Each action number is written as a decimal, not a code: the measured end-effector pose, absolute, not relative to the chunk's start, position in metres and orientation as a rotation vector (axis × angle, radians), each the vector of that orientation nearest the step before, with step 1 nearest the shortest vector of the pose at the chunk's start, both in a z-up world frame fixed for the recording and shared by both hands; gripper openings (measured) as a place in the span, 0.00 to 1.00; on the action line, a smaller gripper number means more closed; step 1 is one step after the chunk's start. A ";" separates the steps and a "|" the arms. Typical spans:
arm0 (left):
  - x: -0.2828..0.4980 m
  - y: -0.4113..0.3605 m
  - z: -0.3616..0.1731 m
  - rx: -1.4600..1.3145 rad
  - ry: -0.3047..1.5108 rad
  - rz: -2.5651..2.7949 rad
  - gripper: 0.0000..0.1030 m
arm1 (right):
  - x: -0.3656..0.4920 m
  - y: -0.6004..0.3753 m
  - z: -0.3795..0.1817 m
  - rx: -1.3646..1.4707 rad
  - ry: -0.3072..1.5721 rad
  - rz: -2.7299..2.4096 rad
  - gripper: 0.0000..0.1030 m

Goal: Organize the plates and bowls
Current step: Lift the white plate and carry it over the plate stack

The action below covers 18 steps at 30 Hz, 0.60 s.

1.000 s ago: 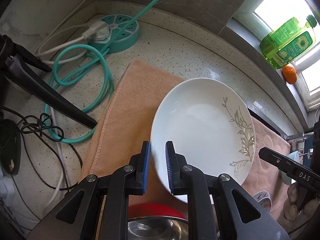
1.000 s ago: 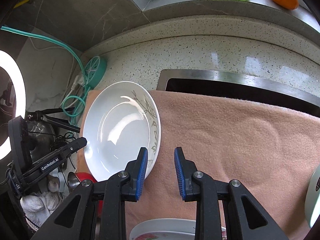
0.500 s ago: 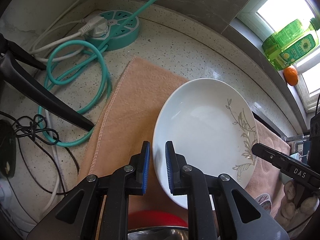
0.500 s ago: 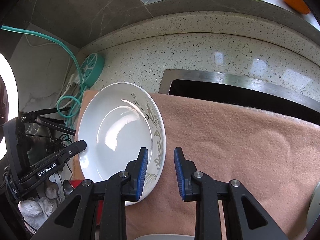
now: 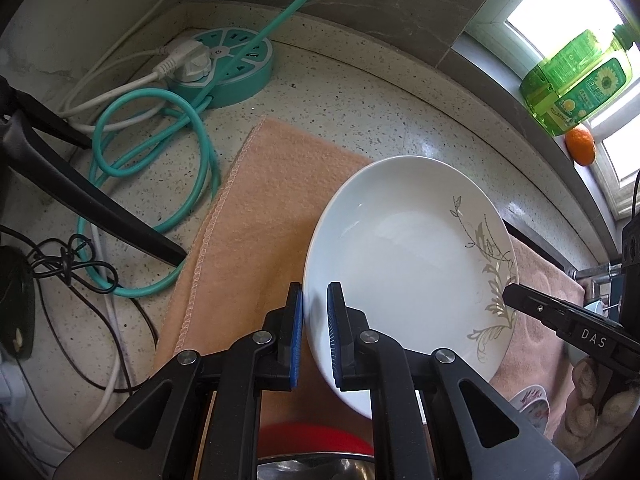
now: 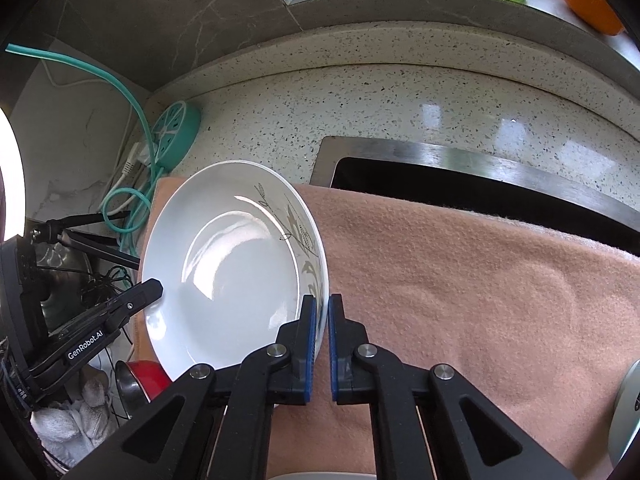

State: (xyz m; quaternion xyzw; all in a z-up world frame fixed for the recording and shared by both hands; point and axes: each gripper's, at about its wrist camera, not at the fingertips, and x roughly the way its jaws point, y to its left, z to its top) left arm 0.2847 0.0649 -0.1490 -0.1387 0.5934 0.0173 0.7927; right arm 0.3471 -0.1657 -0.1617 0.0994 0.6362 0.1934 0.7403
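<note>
A white plate with a grey leaf pattern point(image 5: 408, 248) is held tilted above the peach towel point(image 5: 272, 200). My left gripper point(image 5: 315, 336) is shut on the plate's near left rim. My right gripper point(image 6: 322, 348) is shut on the opposite, patterned rim of the same plate point(image 6: 236, 264). A red bowl with a steel bowl in it point(image 5: 316, 452) sits just below the left gripper. A small patterned bowl point(image 5: 530, 400) sits at the lower right.
A teal round power strip point(image 5: 228, 68) with coiled teal and white cables lies at the back left. Black tripod legs point(image 5: 92, 204) cross the left side. The sink point(image 6: 460, 184) opens behind the towel. A green bottle point(image 5: 576, 84) and an orange point(image 5: 581, 151) stand on the sill.
My right gripper has closed from open onto the plate's patterned rim. The plate has shifted slightly right and away in the left wrist view. My left gripper stays shut on it.
</note>
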 end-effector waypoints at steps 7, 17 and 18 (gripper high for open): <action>0.284 0.064 -0.145 -0.289 1.269 0.021 0.10 | 0.343 -0.170 -0.159 0.236 1.395 0.416 0.05; 0.280 0.059 -0.137 -0.273 1.248 -0.011 0.10 | 0.332 -0.180 -0.147 0.248 1.375 0.395 0.05; 0.279 0.059 -0.136 -0.273 1.247 -0.015 0.10 | 0.331 -0.180 -0.146 0.246 1.372 0.394 0.05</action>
